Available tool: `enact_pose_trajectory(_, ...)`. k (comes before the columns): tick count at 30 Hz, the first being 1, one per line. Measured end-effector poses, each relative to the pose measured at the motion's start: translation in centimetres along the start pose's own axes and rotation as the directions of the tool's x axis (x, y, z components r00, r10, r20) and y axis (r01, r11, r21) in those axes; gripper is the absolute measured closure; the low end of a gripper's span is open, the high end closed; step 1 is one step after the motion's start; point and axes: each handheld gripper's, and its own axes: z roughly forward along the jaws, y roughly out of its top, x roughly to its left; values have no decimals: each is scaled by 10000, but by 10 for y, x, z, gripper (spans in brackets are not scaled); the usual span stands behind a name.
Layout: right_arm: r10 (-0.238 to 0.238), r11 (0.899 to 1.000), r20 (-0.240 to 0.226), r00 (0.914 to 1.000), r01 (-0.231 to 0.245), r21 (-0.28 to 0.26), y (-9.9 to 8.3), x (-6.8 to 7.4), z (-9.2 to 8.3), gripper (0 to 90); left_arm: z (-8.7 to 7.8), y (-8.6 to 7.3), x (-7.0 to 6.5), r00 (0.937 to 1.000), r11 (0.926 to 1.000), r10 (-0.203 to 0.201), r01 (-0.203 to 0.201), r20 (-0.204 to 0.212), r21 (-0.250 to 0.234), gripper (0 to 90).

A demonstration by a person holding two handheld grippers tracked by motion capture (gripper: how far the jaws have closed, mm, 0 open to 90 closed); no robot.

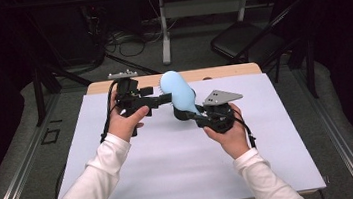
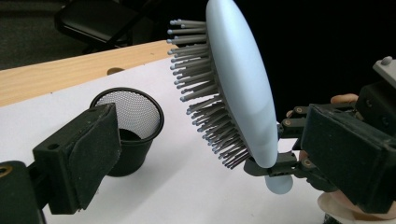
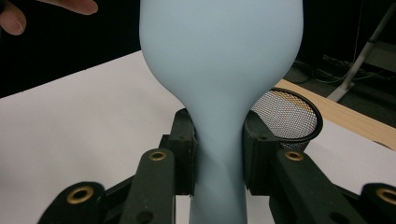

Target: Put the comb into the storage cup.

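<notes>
The brush [image 1: 178, 93] stands held off the table [image 1: 172, 170], its handle clamped in the right gripper [image 1: 197, 117] and its head rising up and away from that gripper toward the table's far edge. In the right gripper view the narrow neck of the handle [image 3: 218, 154] sits squarely between the two black jaws, both pads pressed against its sides; the jaws are closed to a narrow gap, no wider than the handle.

The brush is pale blue, smooth and matte, with an oval paddle head tapering to a rounded handle. Grey straight bristles [image 2: 205, 102] with small ball tips cover one face; in the left gripper view that face turns toward the left gripper [image 1: 162, 99].

The left gripper is held level just beside the brush head, pointing at it. One black padded jaw shows in its own view; the other is out of frame, so its opening cannot be judged. Nothing is seen in its grip.

A black cup [image 2: 127, 135] with a fine mesh wall stands upright on the white table surface, below the bristles and near the right gripper. The table has a pale wooden far edge [image 2: 70, 74].
</notes>
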Motion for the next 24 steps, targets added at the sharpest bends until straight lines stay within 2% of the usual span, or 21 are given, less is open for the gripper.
enact_pose_trajectory(13,28,10000,-18,10000,-29,-46,1,1,-1,695,7,2,1,9999,10000,-90,90,119,-37,49)
enact_pose_trajectory(24,8,10000,-26,10000,-9,-81,1,1,-1,695,11,3,5,9992,9993,-377,376,159,11,49)
